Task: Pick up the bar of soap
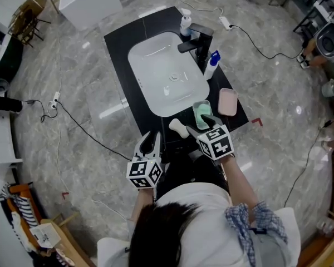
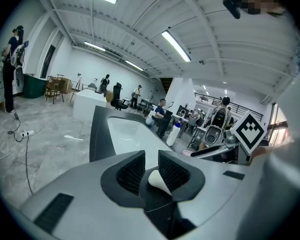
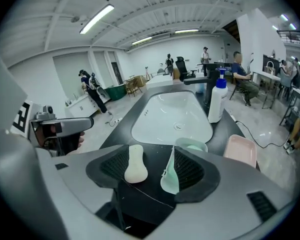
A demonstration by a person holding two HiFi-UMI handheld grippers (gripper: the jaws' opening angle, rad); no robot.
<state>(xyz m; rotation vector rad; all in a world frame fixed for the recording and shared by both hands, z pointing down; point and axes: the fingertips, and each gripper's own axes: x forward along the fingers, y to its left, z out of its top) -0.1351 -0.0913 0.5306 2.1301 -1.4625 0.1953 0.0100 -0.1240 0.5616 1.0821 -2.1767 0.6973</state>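
Observation:
The cream, bone-shaped bar of soap [image 1: 178, 128] lies on the black counter [image 1: 119, 43] in front of the white sink [image 1: 150, 96]. My right gripper [image 1: 197, 124] is open and low over the counter. In the right gripper view the soap [image 3: 135, 170] lies just inside its left jaw, and a mint-green lid [image 3: 169, 178] stands on edge against its right jaw. The green soap dish [image 3: 191, 145] sits just beyond. My left gripper [image 1: 151, 140] hovers at the counter's near edge, left of the soap. Its jaws stand a narrow gap apart, empty; the soap's end [image 2: 159, 180] shows beyond them.
A pink dish [image 1: 227, 102] sits right of the green one. A black faucet [image 1: 196, 40], a blue-capped bottle [image 1: 211, 65] and a white pump bottle [image 1: 185, 22] stand along the sink's right side. Cables trail over the marble floor.

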